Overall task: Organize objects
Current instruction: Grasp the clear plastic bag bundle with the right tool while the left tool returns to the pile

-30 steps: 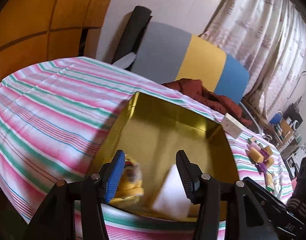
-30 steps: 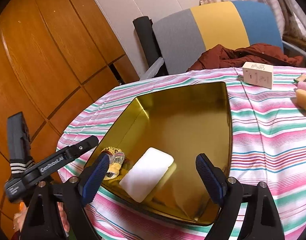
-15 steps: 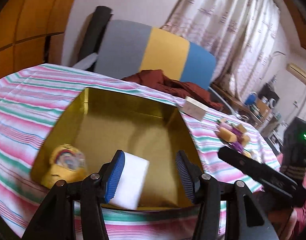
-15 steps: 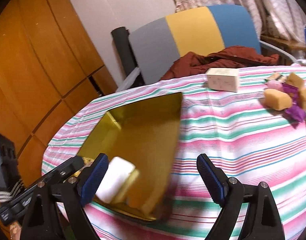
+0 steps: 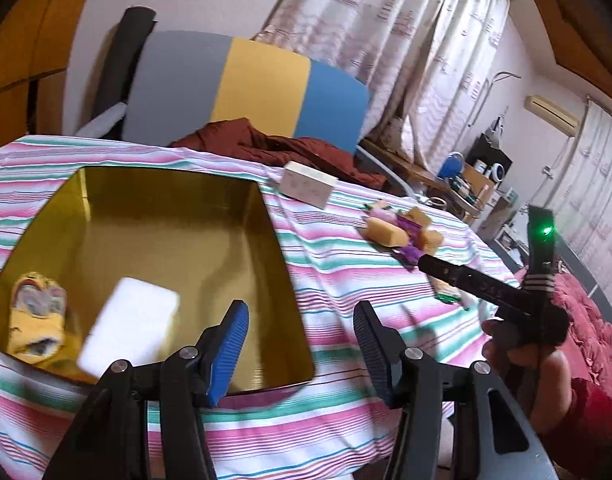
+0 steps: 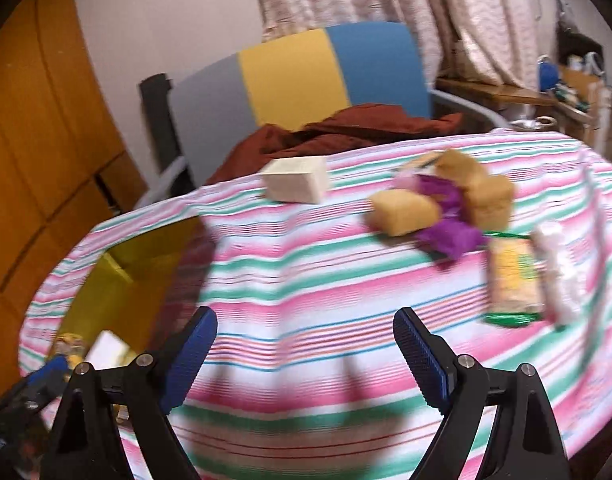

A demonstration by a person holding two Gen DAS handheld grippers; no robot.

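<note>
1. Right gripper hangs wide and empty over the striped cloth — the heap of loose items lies ahead and to its right.
2. Left gripper, also wide and empty, sits at the gold tin, farther off.
3. Green packet is nearest, its long axis running away from the claw — likely the right arm's pick.

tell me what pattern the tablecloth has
Horizontal stripes in pink, white and green on the tablecloth; clearest in the left wrist view.
</note>
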